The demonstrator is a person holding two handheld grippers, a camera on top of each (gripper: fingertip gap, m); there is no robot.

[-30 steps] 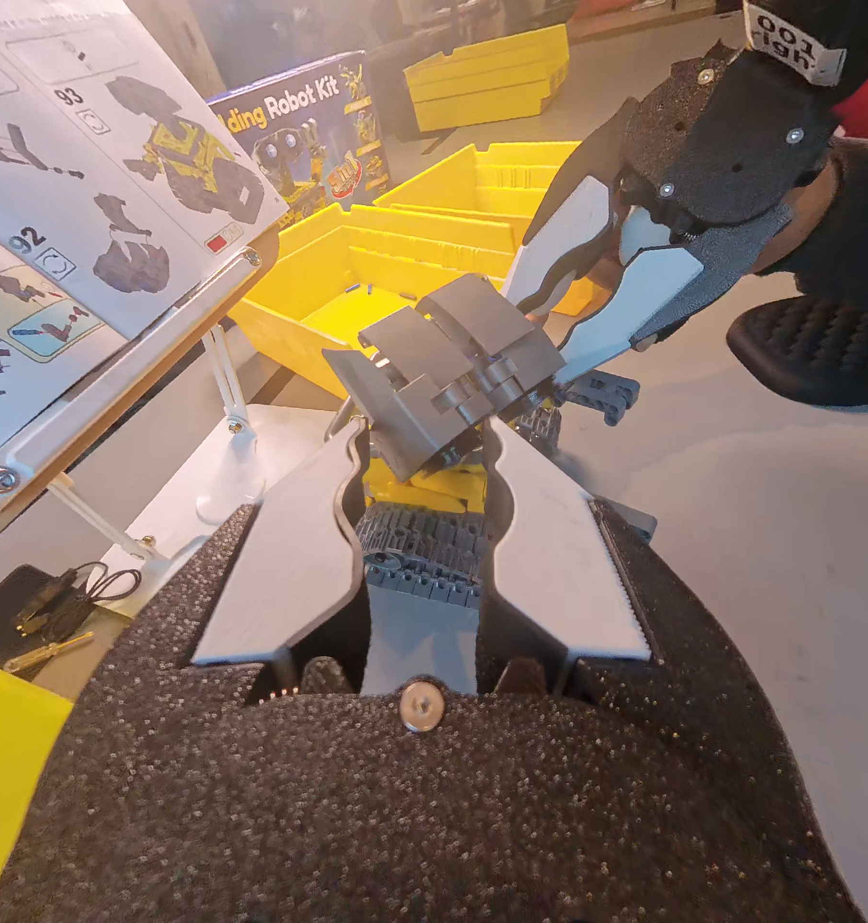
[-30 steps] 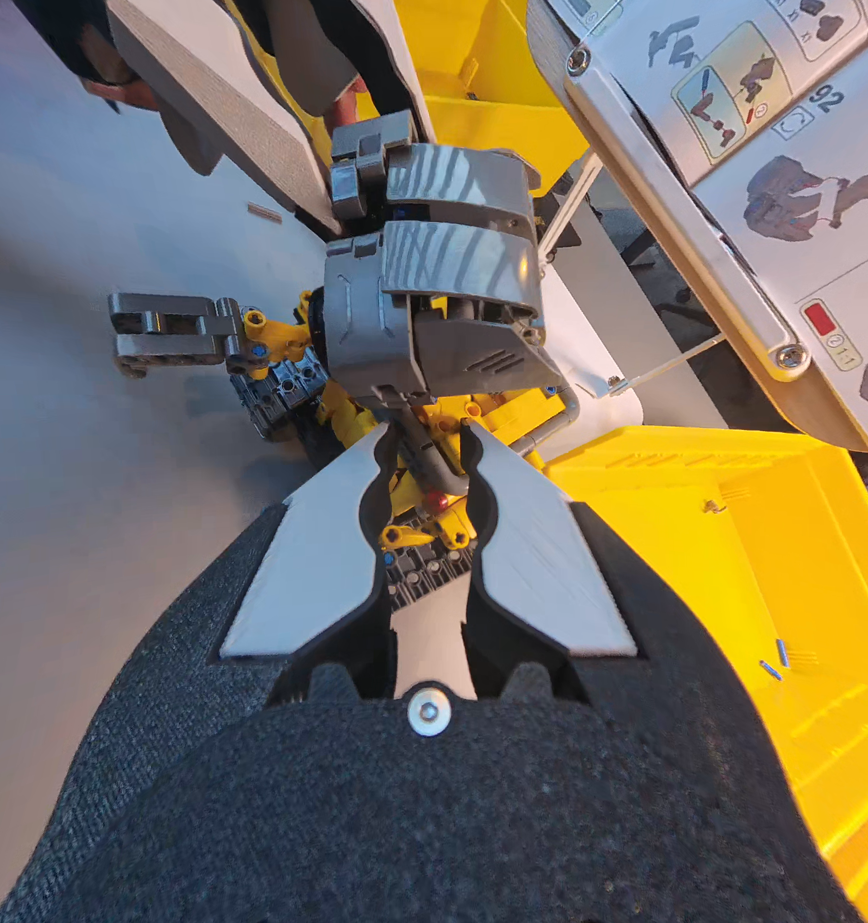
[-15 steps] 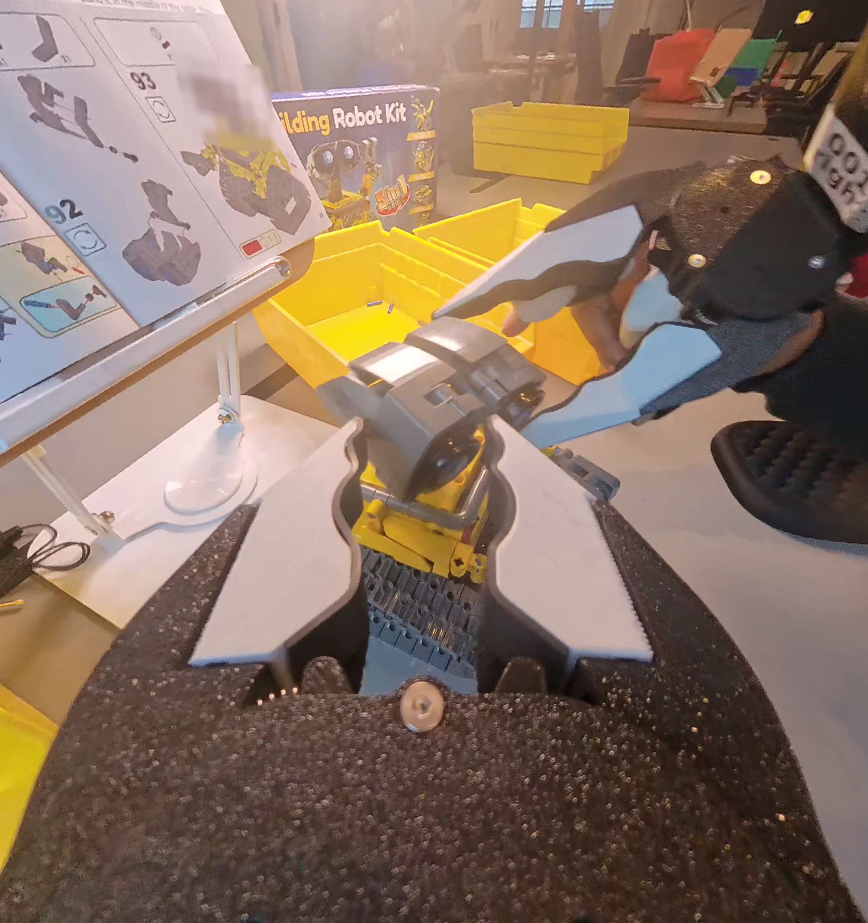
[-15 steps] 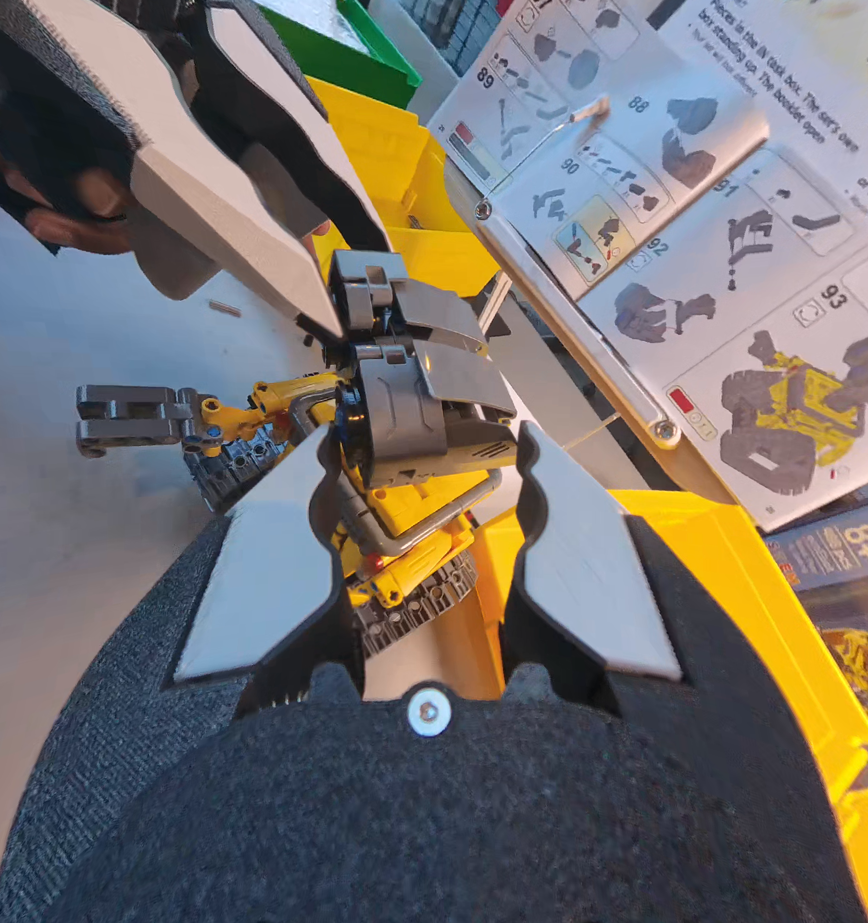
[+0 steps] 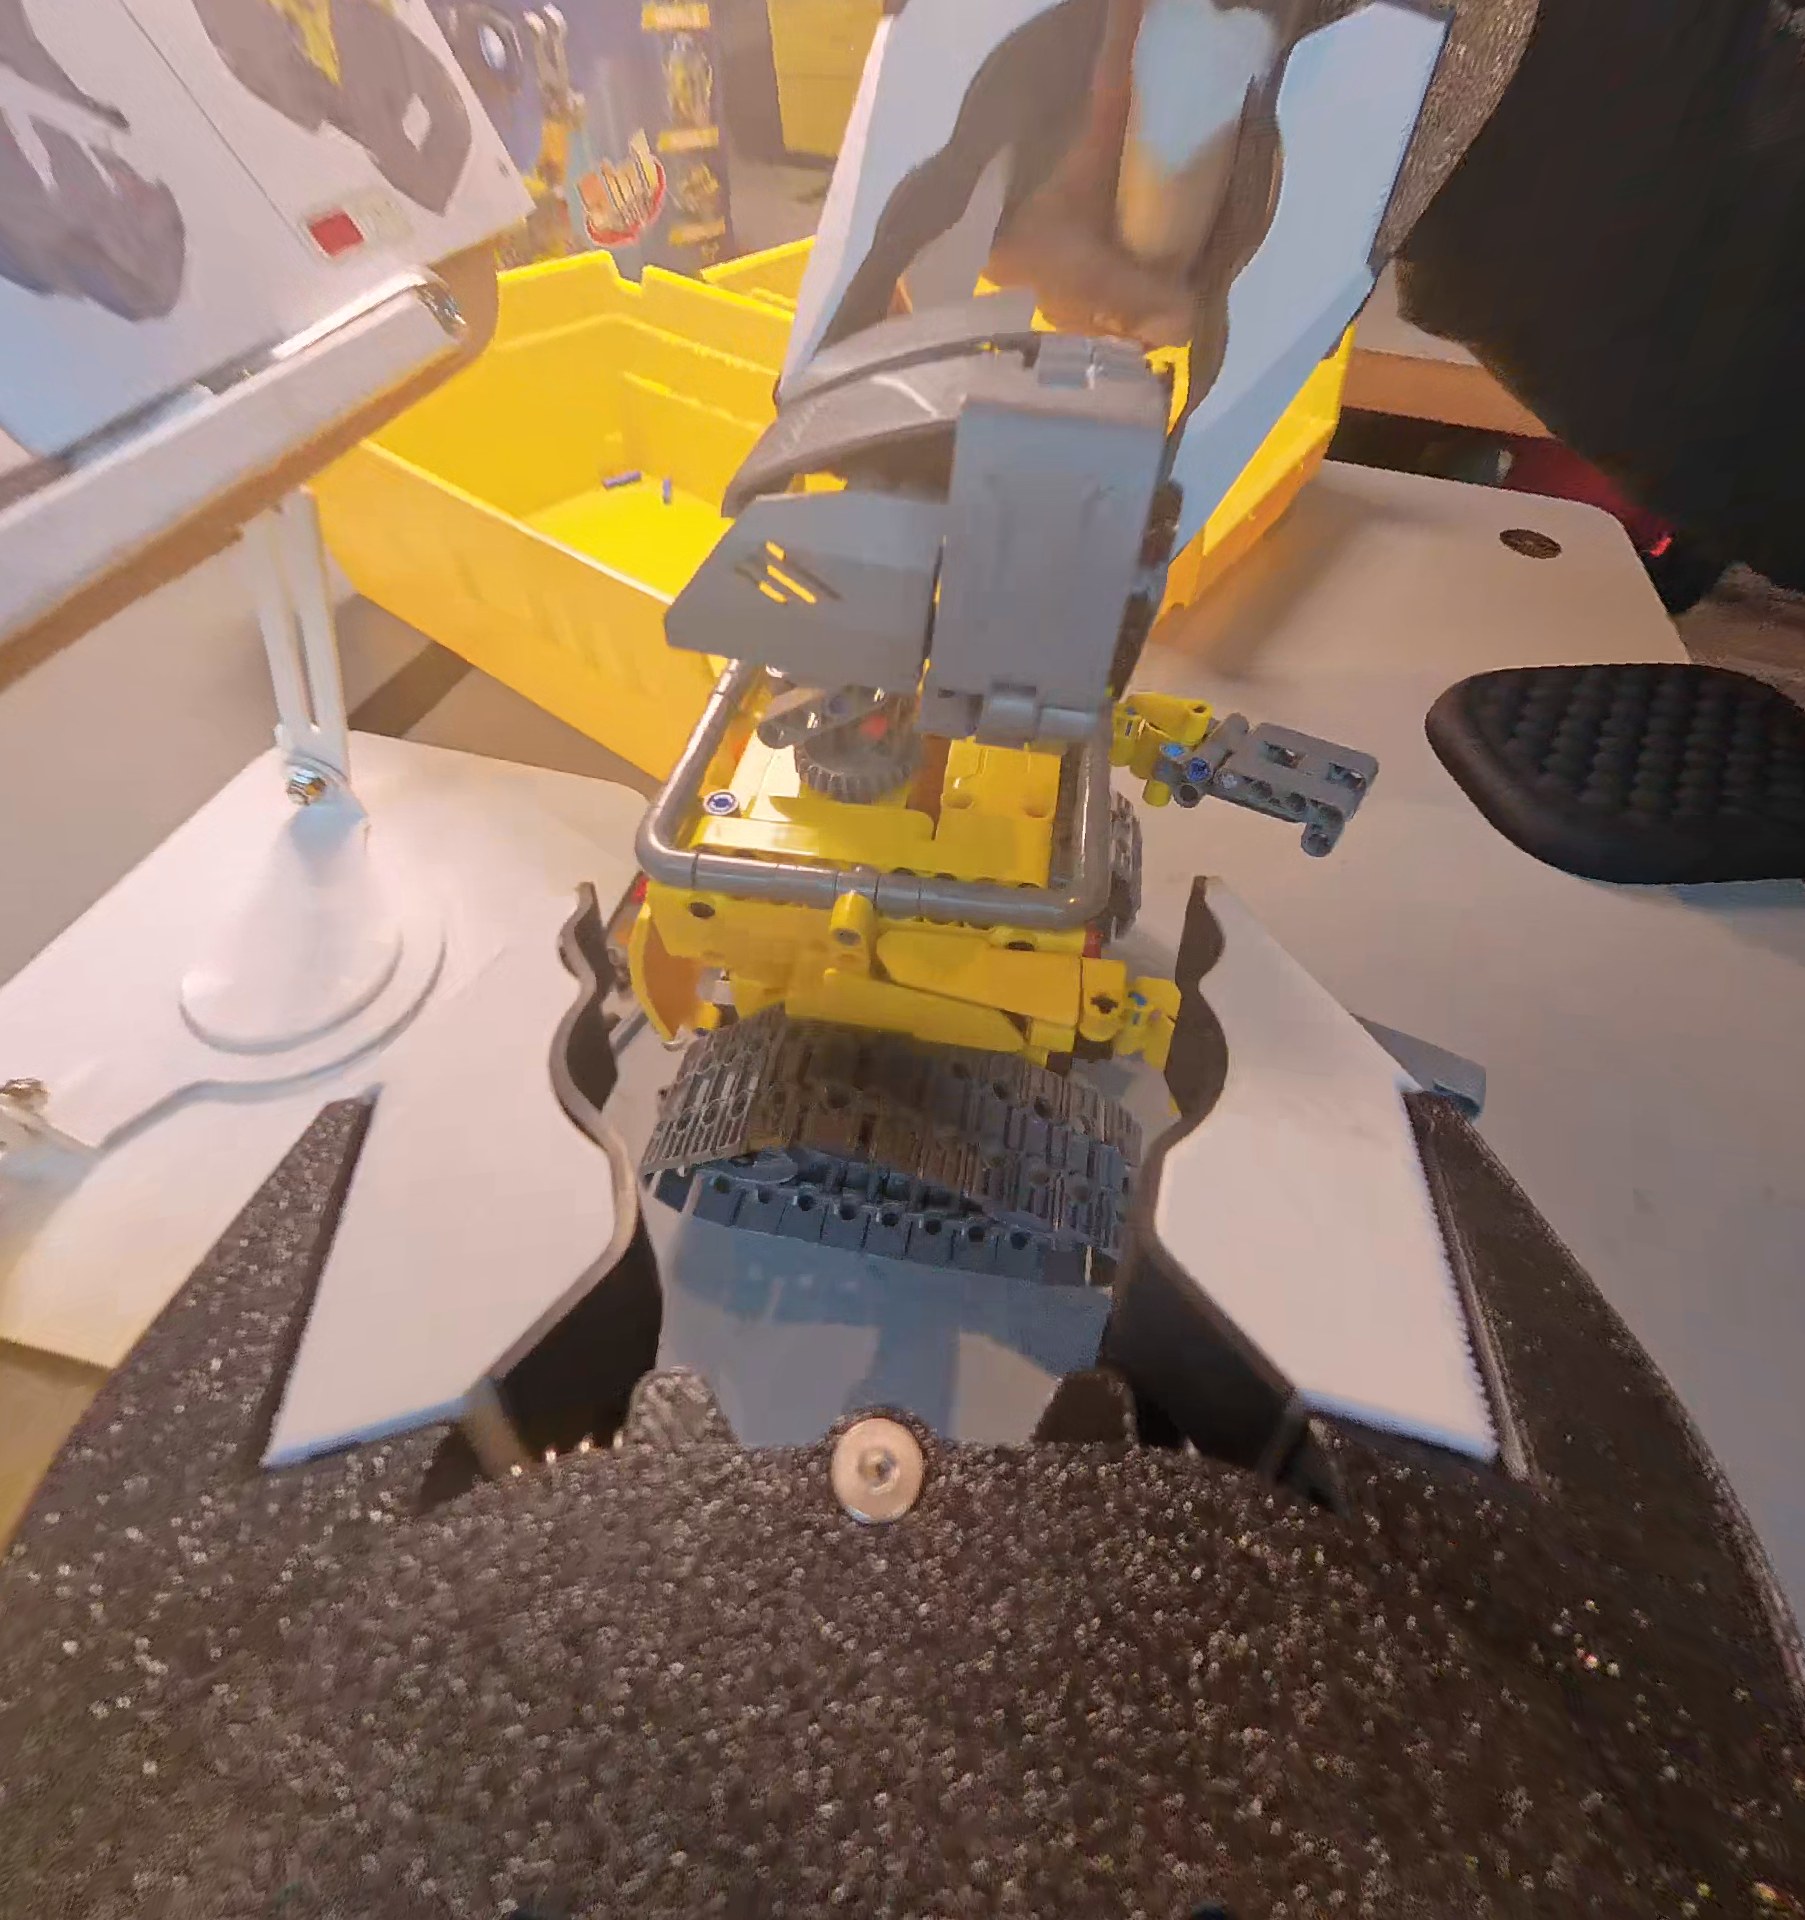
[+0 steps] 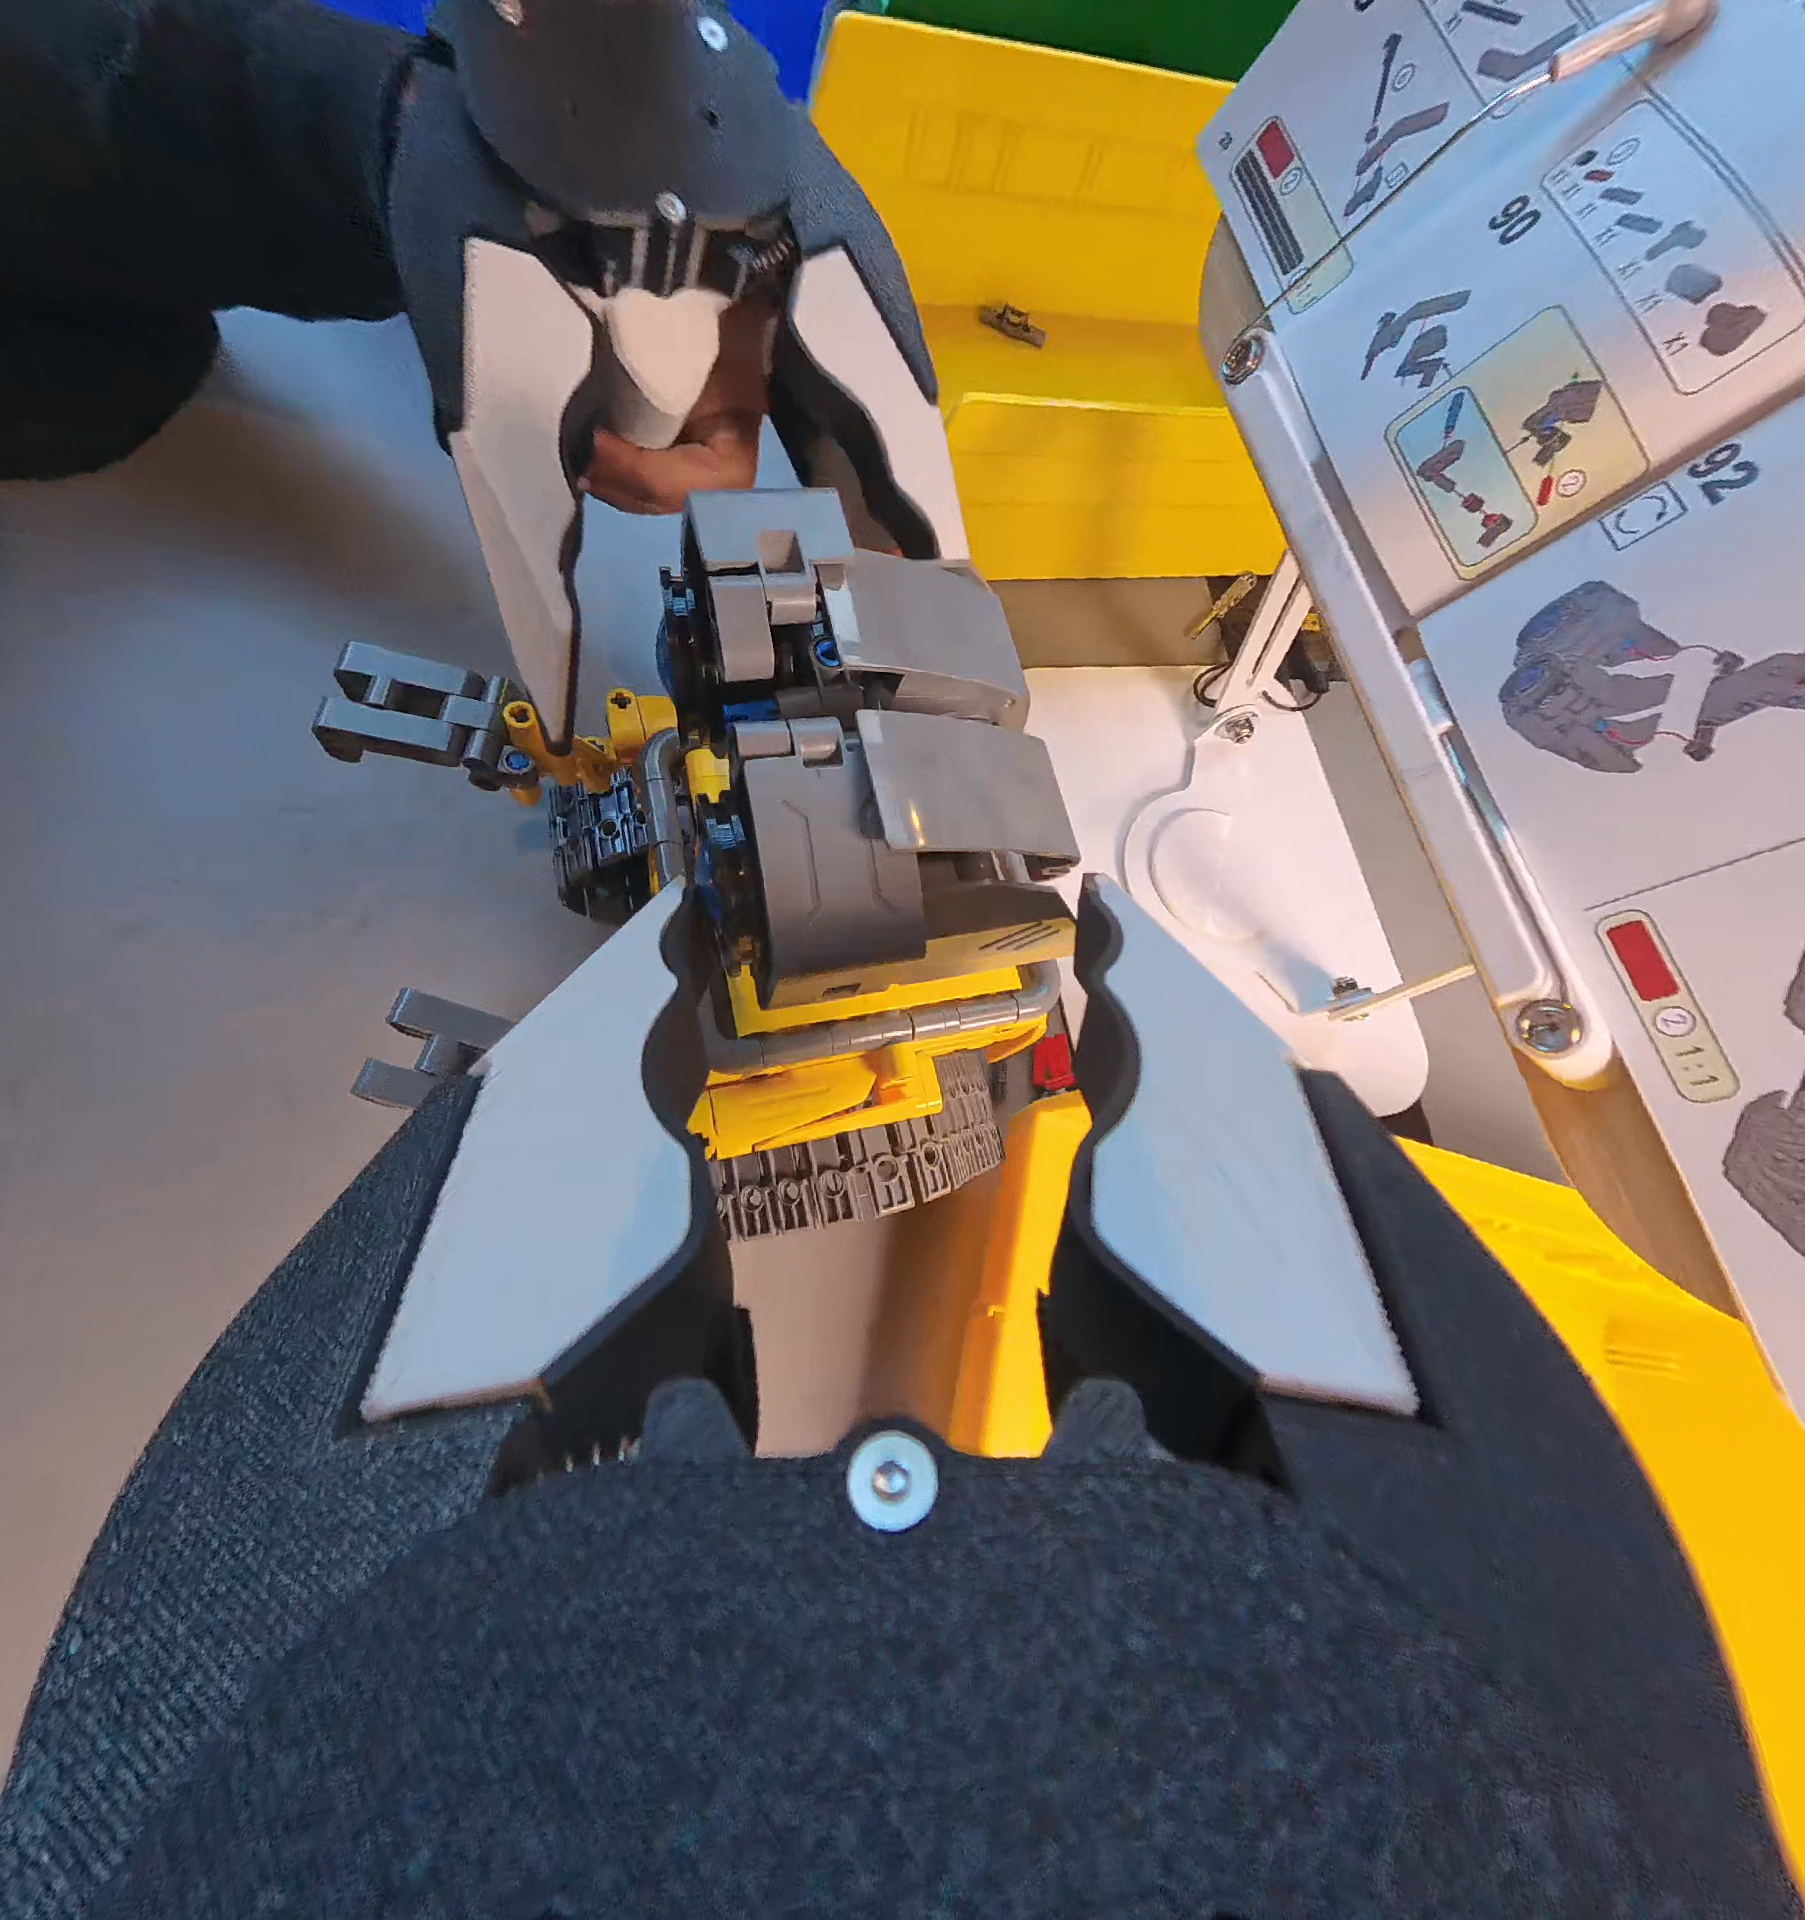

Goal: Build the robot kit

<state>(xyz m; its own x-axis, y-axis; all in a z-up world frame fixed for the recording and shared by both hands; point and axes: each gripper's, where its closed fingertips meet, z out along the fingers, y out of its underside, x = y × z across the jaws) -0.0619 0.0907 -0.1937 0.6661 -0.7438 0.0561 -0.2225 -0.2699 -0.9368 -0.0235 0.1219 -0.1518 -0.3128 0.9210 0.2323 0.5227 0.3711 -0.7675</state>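
A yellow and grey brick robot model [image 5: 908,935] with dark tracks stands on the grey table, and it also shows in the right wrist view [image 6: 836,1081]. My left gripper [image 5: 893,899] is open, with its fingers on either side of the yellow body. My right gripper [image 6: 882,899] is open and straddles the model's grey head [image 6: 836,883] from the other side. One of the right gripper's fingers [image 5: 856,187] shows above the head [image 5: 1033,540] in the left wrist view. One of the left gripper's fingers [image 6: 519,499] shows in the right wrist view. The model's grey claw arm [image 5: 1282,779] sticks out sideways.
Yellow bins [image 5: 524,582] stand just behind the model. An instruction booklet [image 6: 1604,520] sits on a stand with a white base [image 5: 285,966] beside it. A black textured pad [image 5: 1646,769] lies on the table to the right. A printed box [image 5: 649,156] stands behind the bins. The gap from one gripper's tips to the other's is roughly 8 centimeters.
My left gripper has opened wide and let go of the model, which now stands upright. My right gripper has opened wider and moved over the head.
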